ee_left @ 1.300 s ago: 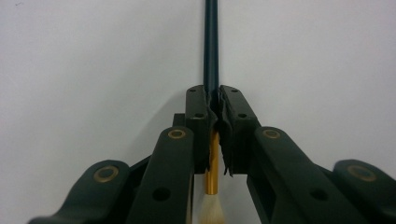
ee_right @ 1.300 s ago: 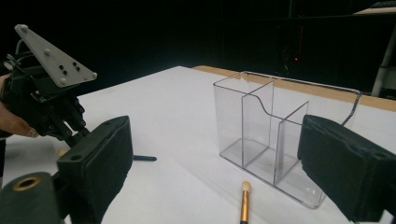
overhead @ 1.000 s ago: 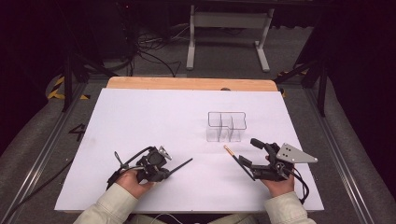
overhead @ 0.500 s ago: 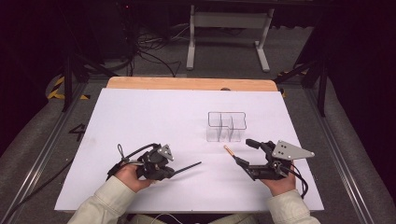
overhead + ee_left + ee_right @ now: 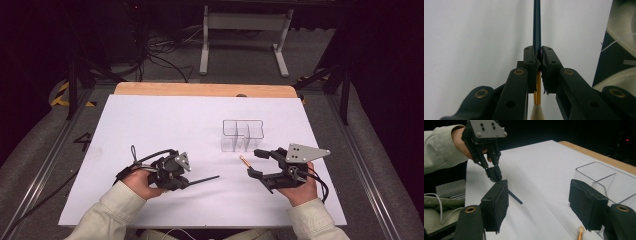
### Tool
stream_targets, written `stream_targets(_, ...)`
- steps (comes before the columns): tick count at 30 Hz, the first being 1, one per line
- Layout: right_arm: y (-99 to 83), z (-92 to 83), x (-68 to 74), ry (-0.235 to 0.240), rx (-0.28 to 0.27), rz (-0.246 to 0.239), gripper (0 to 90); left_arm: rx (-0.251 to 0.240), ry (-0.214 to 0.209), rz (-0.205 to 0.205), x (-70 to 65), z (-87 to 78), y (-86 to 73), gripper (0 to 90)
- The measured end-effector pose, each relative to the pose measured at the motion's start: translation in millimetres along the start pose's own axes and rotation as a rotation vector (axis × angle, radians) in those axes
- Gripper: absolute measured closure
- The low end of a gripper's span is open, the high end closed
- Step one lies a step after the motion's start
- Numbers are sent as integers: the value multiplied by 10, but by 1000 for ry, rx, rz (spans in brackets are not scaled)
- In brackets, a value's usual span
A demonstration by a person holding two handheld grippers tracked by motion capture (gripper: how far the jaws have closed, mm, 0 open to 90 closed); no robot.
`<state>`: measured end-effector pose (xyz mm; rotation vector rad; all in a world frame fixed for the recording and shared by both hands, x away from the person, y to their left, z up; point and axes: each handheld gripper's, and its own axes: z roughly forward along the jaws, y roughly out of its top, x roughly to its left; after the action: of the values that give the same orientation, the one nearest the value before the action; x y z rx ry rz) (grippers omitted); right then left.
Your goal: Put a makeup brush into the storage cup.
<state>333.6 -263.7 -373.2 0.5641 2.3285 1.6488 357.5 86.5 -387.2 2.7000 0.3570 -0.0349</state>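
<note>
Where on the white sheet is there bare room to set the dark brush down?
Bare: the sheet's far left half, between wooden edge and left gripper. Crowded: beside the clear organizer, where a second brush lies by the right gripper.

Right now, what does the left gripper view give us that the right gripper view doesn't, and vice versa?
Left gripper view alone: the left hand-held gripper shut on a thin dark-handled brush, its gold ferrule and pale tuft behind the pads. Right gripper view alone: the clear plastic divided organiser, a second brush tip lying on the sheet, and the right hand-held gripper open with nothing between its pads. Shared: the white table sheet, the dark brush handle and a pale sleeve.
</note>
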Motion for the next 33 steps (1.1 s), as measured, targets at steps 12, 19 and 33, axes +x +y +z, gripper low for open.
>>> stream_targets(12, 195, 190, 61, 104, 119, -56, 462, 26, -60, 79, -44, -12, 227, 829)
stream_targets(19, 258, 299, 117, 143, 195, -95, 512, 61, -77, 146, -85, 13, 340, 829)
stream_targets(33, 283, 470, 140, 197, 336, -104, 554, 89, -98, 191, -125, 39, 498, 829)
